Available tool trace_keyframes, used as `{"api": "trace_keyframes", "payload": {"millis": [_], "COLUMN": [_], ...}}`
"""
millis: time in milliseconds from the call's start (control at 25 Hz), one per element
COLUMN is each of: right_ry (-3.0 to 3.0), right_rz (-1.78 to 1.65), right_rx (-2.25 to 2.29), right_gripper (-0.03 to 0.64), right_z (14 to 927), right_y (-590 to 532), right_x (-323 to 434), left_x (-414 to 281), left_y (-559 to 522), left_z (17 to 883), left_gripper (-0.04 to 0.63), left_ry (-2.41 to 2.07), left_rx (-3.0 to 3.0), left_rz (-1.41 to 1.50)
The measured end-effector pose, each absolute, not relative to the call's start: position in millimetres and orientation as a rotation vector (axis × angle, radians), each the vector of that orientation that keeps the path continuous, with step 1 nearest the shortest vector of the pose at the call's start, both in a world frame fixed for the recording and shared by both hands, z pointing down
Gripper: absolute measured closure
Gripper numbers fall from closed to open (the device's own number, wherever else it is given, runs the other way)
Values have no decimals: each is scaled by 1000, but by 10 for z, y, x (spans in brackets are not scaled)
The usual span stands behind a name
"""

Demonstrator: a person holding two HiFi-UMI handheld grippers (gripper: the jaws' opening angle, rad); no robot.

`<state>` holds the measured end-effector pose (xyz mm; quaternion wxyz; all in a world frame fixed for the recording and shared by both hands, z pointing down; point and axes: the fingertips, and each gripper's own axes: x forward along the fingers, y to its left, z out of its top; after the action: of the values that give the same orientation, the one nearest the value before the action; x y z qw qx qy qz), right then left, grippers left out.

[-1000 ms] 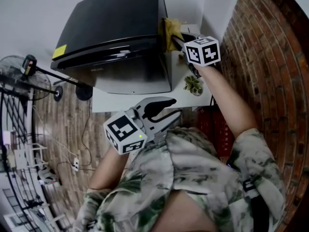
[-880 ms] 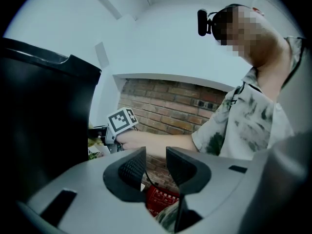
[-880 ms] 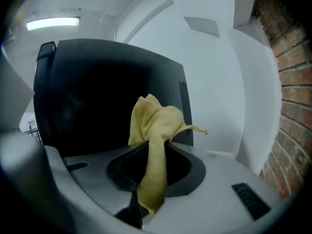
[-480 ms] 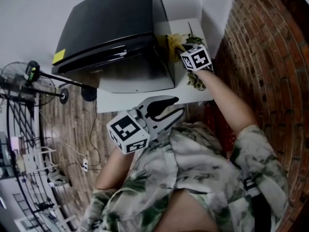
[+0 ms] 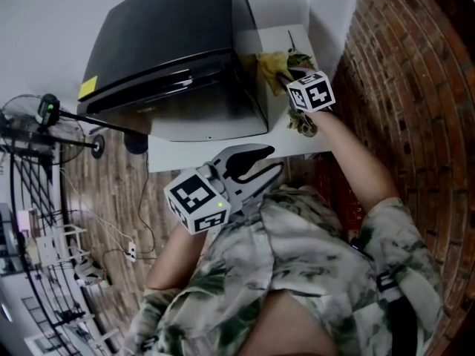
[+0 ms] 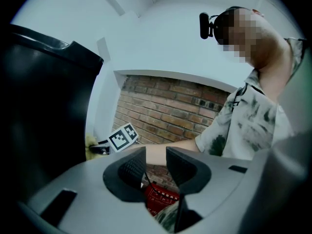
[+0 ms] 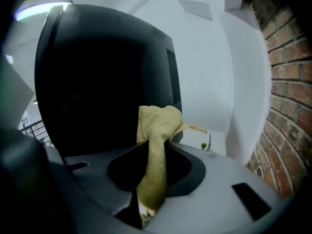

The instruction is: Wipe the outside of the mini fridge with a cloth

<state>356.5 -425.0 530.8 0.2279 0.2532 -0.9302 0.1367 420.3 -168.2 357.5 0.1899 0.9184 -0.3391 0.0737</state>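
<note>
While the right gripper (image 7: pixel 155 152) is clamping a crumpled yellow cloth (image 7: pixel 158 123) just beside the right side wall of the glossy black box-shaped mini fridge (image 5: pixel 171 43), apparently for wiping it | left gripper (image 6: pixel 156 167) is hovering near the torso, jaws slightly parted, gripping nothing, likely parked out of the wiping path.

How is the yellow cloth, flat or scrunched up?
Scrunched up. The cloth bunches into a narrow strip where the right gripper pinches it.
</note>
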Motion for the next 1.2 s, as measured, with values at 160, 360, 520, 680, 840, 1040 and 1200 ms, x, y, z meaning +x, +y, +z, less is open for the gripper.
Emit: {"api": "trace_keyframes", "payload": {"millis": [160, 360, 520, 680, 840, 1040, 1200], "right_ry": [-2667, -2786, -2866, -2958, -2982, -2894, -2832], "right_rz": [357, 321, 292, 287, 306, 371, 371], "right_rx": [732, 730, 688, 622, 583, 568, 551], "right_gripper": [523, 523, 523, 523, 523, 523, 523], "right_z": [4741, 4067, 3642, 3303, 3294, 3809, 4161], "right_y": [-4252, -4145, -3962, -3712, -3577, -3522, -3476], "right_x": [3667, 3756, 3761, 3704, 3620, 3571, 3491], "left_x": [4204, 4254, 4299, 4339, 4321, 4304, 4273], "left_y": [-1726, -1778, -1814, -1824, -1830, -1799, -1785], "left_z": [3575, 3583, 3586, 3594, 3606, 3634, 3672], "left_gripper": [459, 459, 459, 459, 459, 459, 459], "left_ry": [-946, -921, -901, -889, -902, -920, -934], "left_rx": [2583, 2595, 2602, 2603, 2597, 2582, 2565], "left_rz": [201, 198, 193, 188, 185, 185, 187]}}
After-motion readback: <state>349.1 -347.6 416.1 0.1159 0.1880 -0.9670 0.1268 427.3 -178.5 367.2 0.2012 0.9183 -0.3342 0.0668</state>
